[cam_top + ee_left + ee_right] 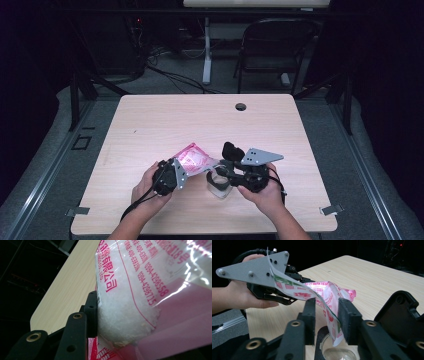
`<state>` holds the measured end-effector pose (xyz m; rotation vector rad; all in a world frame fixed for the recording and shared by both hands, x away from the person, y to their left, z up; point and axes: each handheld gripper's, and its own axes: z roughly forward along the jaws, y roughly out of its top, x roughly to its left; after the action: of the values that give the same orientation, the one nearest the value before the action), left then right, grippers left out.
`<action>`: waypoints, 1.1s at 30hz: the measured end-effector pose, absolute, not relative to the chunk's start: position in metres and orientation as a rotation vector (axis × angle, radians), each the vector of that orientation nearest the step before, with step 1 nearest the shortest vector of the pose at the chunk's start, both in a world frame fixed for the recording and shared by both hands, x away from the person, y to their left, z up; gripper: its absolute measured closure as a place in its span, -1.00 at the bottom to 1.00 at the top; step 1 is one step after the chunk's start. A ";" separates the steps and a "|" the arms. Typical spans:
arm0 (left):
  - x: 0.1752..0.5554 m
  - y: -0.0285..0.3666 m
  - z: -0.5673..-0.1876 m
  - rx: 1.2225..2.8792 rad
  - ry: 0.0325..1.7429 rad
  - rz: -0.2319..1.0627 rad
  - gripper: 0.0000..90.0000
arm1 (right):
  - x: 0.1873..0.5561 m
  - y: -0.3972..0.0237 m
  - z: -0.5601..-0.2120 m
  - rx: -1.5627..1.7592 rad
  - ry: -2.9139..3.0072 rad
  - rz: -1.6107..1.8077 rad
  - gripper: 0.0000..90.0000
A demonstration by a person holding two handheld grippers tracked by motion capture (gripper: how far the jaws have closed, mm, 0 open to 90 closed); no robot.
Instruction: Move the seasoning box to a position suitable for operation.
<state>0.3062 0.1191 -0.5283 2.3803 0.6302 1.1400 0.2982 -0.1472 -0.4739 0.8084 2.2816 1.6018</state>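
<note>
The pink bag [194, 160] hangs between your two tongs, up off the table [150, 125]. Your left tongs [176, 172] pinch one end, and white grains press against the pad [93, 312]. Your right tongs [326, 317] are spread a little, with the bag's thin corner between the pads, touching one. A clear cup [338, 353] sits right under the right tongs.

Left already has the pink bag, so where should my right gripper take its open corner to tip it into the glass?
Grip the bag's hanging corner flap just above the glass, coming from the side: the thin film hangs edge-on between the right gripper's pads. The left gripper probably bears the weight.
</note>
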 end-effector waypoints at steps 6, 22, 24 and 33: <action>0.307 0.116 -0.528 2.368 0.629 1.161 0.43 | 0.302 -0.152 -0.477 0.847 2.288 1.610 0.87; 0.306 0.113 -0.527 2.338 0.640 1.205 0.45 | 0.304 -0.155 -0.483 0.853 2.319 1.551 1.00; 0.305 0.113 -0.527 2.329 0.640 1.218 0.45 | 0.304 -0.155 -0.483 0.856 2.319 1.551 1.00; 0.303 0.113 -0.530 2.311 0.618 1.272 0.45 | 0.302 -0.155 -0.486 0.853 2.327 1.544 1.00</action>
<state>0.3027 0.1127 -0.5301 2.3111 0.6180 1.2716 0.3016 -0.1548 -0.4858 0.8526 2.3267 1.5442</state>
